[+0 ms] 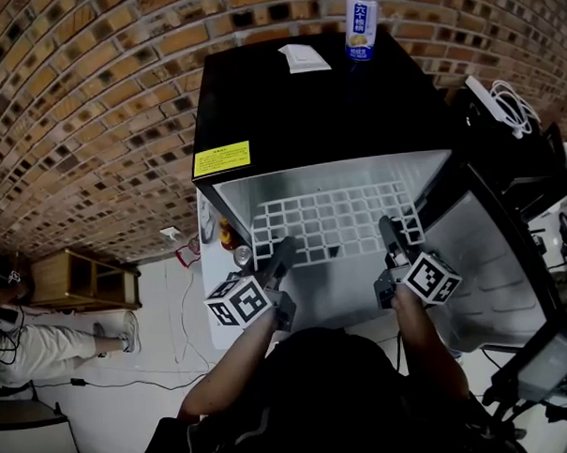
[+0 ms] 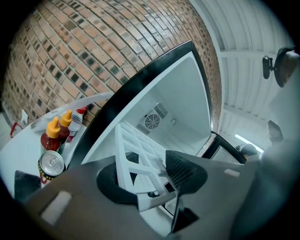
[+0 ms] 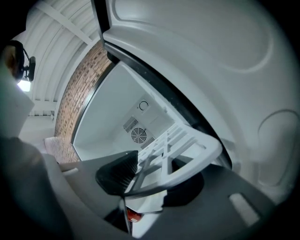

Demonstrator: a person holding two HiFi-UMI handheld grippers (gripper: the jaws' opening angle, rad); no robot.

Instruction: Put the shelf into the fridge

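Left gripper (image 1: 283,252) and right gripper (image 1: 390,235): fingers of each clamped on the near edge of the white grid shelf (image 1: 335,223), one at each front corner. Shelf roughly level, reaching into the open fridge (image 1: 316,107). Can (image 1: 361,25) on the fridge top.

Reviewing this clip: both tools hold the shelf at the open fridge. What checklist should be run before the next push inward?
1. left tool clamped on the shelf front edge: ok.
2. right tool clamped on that same edge: ok.
3. fridge door swung wide open: ok.
4. fridge interior ahead of the shelf shows nothing in the way: ok.
5. Shelf sides seated on the wall rails: cannot tell.
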